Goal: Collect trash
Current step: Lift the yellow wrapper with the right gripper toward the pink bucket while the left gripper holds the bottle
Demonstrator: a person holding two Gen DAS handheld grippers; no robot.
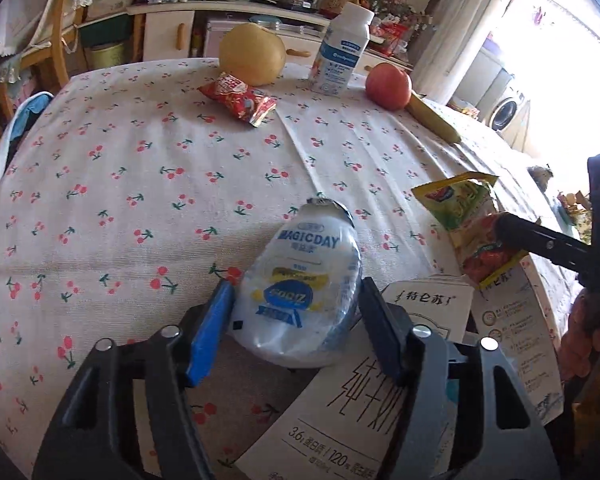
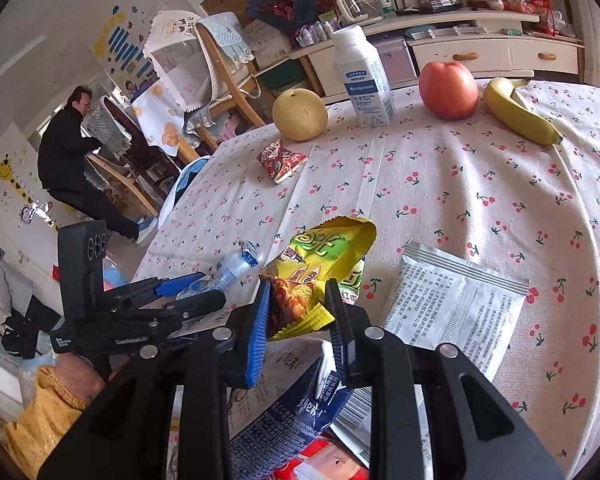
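Crushed bottle (image 1: pixel 300 288) clamped in the left gripper (image 1: pixel 296 320) above a milk carton (image 1: pixel 364 400), yellow snack bag (image 2: pixel 320 276) pinched in the right gripper (image 2: pixel 298 312), red wrapper (image 1: pixel 238 98) left farther off on the surface (image 1: pixel 140 200), fruit beyond.

Cherry-print tablecloth (image 2: pixel 440 200), pear (image 2: pixel 299 114), apple (image 2: pixel 448 89), banana (image 2: pixel 520 114), upright white bottle (image 2: pixel 363 76), seated person (image 2: pixel 74 160)
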